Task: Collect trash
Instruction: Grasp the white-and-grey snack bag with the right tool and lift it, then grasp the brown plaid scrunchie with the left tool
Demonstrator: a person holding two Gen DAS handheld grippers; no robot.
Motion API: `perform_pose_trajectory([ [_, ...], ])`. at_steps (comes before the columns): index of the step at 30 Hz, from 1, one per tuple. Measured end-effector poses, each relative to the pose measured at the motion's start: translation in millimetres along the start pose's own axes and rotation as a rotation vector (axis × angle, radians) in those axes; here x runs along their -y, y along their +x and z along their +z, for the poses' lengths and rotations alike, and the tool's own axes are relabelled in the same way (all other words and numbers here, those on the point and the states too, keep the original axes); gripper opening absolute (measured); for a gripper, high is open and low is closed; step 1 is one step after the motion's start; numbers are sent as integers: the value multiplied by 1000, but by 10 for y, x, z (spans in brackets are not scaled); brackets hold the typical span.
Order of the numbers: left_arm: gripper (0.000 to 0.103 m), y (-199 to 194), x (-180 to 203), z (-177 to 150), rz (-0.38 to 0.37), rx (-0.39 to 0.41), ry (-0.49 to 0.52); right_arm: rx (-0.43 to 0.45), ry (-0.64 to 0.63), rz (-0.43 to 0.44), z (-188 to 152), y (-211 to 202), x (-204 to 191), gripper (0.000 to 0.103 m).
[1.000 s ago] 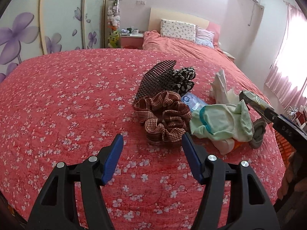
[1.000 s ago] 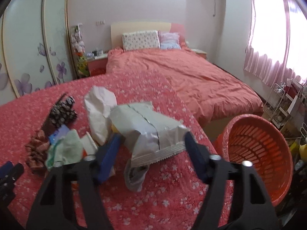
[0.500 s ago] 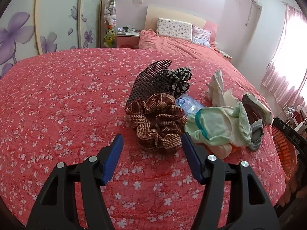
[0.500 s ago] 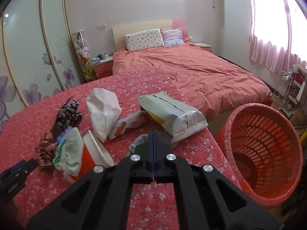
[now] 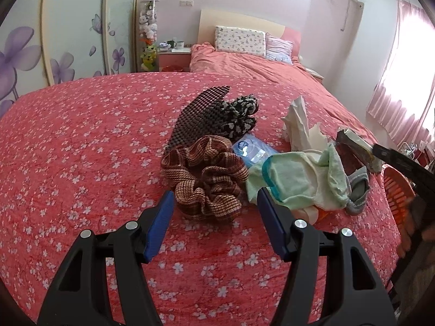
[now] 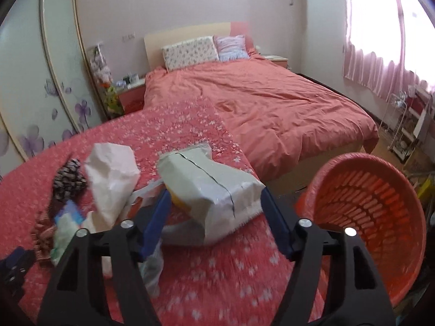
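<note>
A silver snack bag (image 6: 212, 190) lies on the red flowered quilt (image 6: 231, 285), and my right gripper (image 6: 216, 222) stands open around its near end. A crumpled white paper bag (image 6: 112, 176) lies left of it. An orange slatted basket (image 6: 364, 217) stands at the quilt's right edge. My left gripper (image 5: 213, 222) is open and empty, just before a brown checked scrunchie (image 5: 206, 176). A pale green sock (image 5: 296, 179), a blue packet (image 5: 251, 149), white paper (image 5: 299, 127) and a grey sock (image 5: 359, 190) lie to the right.
A dark mesh cloth (image 5: 201, 114) and a black-and-white scrunchie (image 5: 239, 116) lie behind the brown one. A second bed (image 6: 258, 100) with pillows stands beyond. Wardrobe doors (image 5: 54, 27) with purple flowers line the left. A wire rack (image 6: 407, 125) stands by the window.
My right gripper was shut half a second ago and has opened and moved forward around the silver snack bag. The left gripper has stayed open and edged a little closer to the brown scrunchie.
</note>
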State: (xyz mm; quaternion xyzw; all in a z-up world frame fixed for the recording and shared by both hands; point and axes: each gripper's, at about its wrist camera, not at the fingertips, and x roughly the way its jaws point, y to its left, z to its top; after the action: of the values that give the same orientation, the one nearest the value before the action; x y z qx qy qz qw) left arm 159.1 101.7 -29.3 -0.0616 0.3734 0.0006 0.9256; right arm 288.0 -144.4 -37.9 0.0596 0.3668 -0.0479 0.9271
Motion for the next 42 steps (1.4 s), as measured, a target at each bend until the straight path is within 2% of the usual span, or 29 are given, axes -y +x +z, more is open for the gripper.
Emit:
perform_pose_trajectory([
  [4, 63, 50, 31, 31, 4, -4, 6, -112, -25, -18, -13, 357, -16, 67],
  [7, 63, 81, 25, 37, 6, -6, 6, -125, -49, -40, -57, 430, -18, 46],
  [9, 63, 109, 19, 41, 7, -10, 5, -122, -35, -42, -63, 440, 29, 20],
  [12, 63, 124, 22, 39, 8, -13, 6, -114, 6, 0, -40, 395, 141, 7],
  [22, 63, 179, -82, 53, -13, -25, -19, 28, 45, 9, -12, -245, 281, 7],
  [31, 62, 293, -72, 134, -11, -46, -47, 10, 49, 23, -250, -492, 295, 7],
  [36, 61, 397, 27, 102, 26, -71, 3, 6, 58, 42, -369, -597, 320, 9],
  [38, 51, 411, 38, 85, 35, -67, 8, 2, 60, 41, -413, -618, 316, 9],
  [39, 37, 405, 42, 80, 36, -61, 11, -3, 65, 42, -449, -619, 337, 9],
  [40, 29, 399, 44, 76, 30, -54, 14, -6, 67, 42, -470, -620, 343, 9],
  [42, 21, 367, 29, 75, 21, -39, 13, -10, 73, 43, -508, -633, 369, 9],
])
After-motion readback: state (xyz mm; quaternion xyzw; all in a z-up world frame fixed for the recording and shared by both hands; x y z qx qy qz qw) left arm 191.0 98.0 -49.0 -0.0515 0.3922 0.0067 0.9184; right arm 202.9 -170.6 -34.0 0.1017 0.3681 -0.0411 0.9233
